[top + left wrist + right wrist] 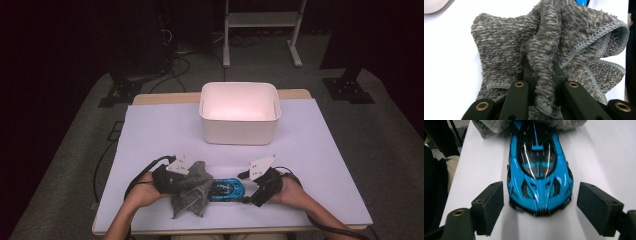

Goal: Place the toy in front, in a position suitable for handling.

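Near the bench's (150, 125) front edge, the left hand-held gripper (176, 176) pinches a grey cloth (192, 192) against the blue toy car (227, 190) to wipe it, while the right hand-held gripper (256, 186) gapes wide around its end.

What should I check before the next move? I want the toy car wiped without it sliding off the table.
1. Left gripper shut on grey cloth: ok.
2. Cloth reaches blue toy car: ok, it overlaps one end.
3. Right gripper steadying the car: not ok, jaws open, pads apart from its sides.
4. Car sits flat on the table: ok.
5. White bin out of the way: ok.
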Tool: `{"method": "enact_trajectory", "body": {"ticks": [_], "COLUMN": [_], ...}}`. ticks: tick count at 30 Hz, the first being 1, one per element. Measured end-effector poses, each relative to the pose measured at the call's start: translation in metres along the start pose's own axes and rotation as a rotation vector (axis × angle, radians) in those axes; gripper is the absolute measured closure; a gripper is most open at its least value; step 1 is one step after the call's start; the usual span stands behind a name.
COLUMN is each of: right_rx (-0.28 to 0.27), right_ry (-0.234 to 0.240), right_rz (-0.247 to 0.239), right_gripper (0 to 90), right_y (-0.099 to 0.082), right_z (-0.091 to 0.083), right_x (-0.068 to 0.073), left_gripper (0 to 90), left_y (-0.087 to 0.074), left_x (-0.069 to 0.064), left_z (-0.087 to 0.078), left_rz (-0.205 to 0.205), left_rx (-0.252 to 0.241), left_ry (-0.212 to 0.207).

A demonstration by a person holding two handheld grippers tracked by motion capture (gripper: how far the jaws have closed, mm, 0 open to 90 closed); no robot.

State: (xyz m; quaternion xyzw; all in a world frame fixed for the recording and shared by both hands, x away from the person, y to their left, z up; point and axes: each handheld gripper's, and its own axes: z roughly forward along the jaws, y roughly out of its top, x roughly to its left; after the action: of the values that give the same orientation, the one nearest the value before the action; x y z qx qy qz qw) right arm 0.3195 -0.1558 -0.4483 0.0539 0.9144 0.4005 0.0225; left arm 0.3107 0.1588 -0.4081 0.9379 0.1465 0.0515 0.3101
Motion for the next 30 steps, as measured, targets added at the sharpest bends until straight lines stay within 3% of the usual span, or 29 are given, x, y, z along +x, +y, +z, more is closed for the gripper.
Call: {"method": "enact_trajectory", "body": {"ticks": [4, 7, 9, 13, 18, 25, 28, 30], "right_rx": [0.055, 0.042, 0.039, 0.042, 0.034, 0.025, 0.031, 0.03], "right_ry": [-0.016, -0.007, -0.013, -0.017, -0.022, -0.014, -0.016, -0.016], "right_rz": [-0.008, 0.004, -0.01, -0.017, -0.016, -0.005, -0.009, -0.017], "right_gripper": [23.4, 24.3, 24.3, 24.3, 24.3, 24.3, 24.4, 24.4], "right_y": [-0.007, -0.006, -0.005, 0.0, -0.001, -0.002, -0.002, -0.002], "right_z": [0.007, 0.008, 0.01, 0.014, 0.015, 0.015, 0.015, 0.015], "right_x": [0.001, 0.0, 0.0, 0.003, 0.004, 0.003, 0.002, 0.002], "left_gripper": [80.0, 80.0, 80.0, 80.0, 80.0, 80.1, 80.1, 80.1], "left_y": [0.008, 0.021, 0.034, 0.063, 0.094, 0.097, 0.094, 0.086], "left_x": [-0.004, -0.012, -0.017, -0.029, -0.037, -0.031, -0.03, -0.028], "left_z": [0.002, 0.006, 0.011, 0.037, 0.069, 0.081, 0.075, 0.066], "left_rz": [0.019, 0.065, 0.094, 0.165, 0.225, 0.187, 0.2, 0.183], "left_rx": [-0.017, -0.01, -0.02, -0.012, 0.013, 0.001, 0.012, 0.0], "left_ry": [-0.011, -0.023, -0.053, -0.107, -0.162, -0.194, -0.17, -0.156]}}
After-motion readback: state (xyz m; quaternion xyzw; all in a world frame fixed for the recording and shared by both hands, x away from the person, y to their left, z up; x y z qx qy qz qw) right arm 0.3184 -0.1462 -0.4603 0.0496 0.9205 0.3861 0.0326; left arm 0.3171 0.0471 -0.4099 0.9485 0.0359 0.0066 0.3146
